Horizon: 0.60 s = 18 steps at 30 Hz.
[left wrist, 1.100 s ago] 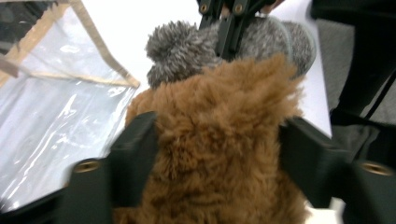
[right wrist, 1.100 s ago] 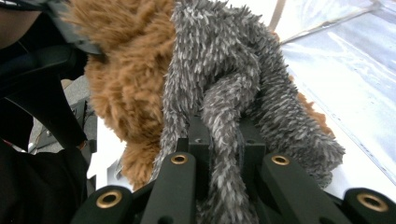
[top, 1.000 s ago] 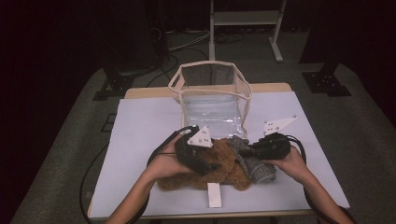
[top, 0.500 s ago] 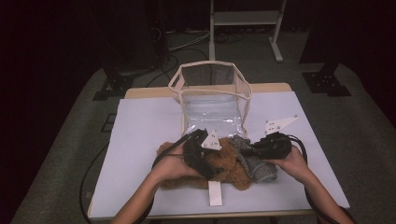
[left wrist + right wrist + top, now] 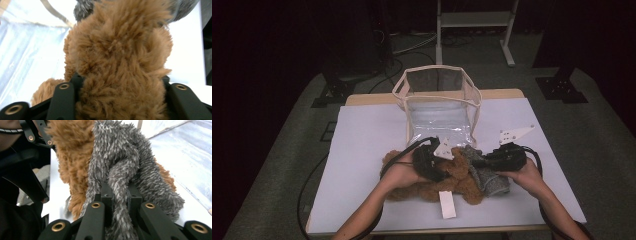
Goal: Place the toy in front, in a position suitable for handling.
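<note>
We look down on a dark room: grey carpet [image 5: 272, 165], a white metal stand [image 5: 474, 20] at the back, cables on the floor. In the middle sits the surface [image 5: 362, 150], covered in white. Toward its far edge stands a clear bag [image 5: 439, 102] with cream trim, mouth open. Nearer us lies the brown plush toy [image 5: 462, 182], a grey plush piece [image 5: 489, 175] against its right side and a white tag [image 5: 446, 204] at the near edge. The left claw [image 5: 117, 100] has just been closing and now presses brown fur between its jaws. The right claw [image 5: 120, 202] is clamped tight on the grey plush.
</note>
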Motion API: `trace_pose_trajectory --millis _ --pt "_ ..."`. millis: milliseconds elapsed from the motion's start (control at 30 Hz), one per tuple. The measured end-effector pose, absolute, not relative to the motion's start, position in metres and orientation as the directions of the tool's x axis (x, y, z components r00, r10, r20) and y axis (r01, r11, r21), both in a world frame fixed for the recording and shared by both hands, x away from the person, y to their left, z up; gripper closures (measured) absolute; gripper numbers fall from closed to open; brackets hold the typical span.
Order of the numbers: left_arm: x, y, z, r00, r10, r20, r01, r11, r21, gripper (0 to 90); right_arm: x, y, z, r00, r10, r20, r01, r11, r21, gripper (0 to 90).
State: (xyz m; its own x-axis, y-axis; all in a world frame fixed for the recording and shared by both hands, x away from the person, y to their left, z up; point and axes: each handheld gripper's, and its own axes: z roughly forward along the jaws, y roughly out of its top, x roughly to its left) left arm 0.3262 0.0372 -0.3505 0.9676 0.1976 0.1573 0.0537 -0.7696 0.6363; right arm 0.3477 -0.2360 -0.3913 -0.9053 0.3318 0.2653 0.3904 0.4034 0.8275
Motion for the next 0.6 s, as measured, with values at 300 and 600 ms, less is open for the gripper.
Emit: trace_pose_trajectory --millis 300,600 --pt "0.324 0.053 -0.331 0.978 0.197 0.065 0.072 -0.615 0.785 49.9 0.339 -0.236 -0.351 -0.931 0.296 0.213 0.319 0.378 0.869 79.6" --pt "0.319 0.071 -0.312 0.977 0.212 0.039 0.076 -0.509 0.858 50.5 0.331 -0.233 -0.324 -0.95 0.267 0.164 0.252 0.341 0.906 79.8"
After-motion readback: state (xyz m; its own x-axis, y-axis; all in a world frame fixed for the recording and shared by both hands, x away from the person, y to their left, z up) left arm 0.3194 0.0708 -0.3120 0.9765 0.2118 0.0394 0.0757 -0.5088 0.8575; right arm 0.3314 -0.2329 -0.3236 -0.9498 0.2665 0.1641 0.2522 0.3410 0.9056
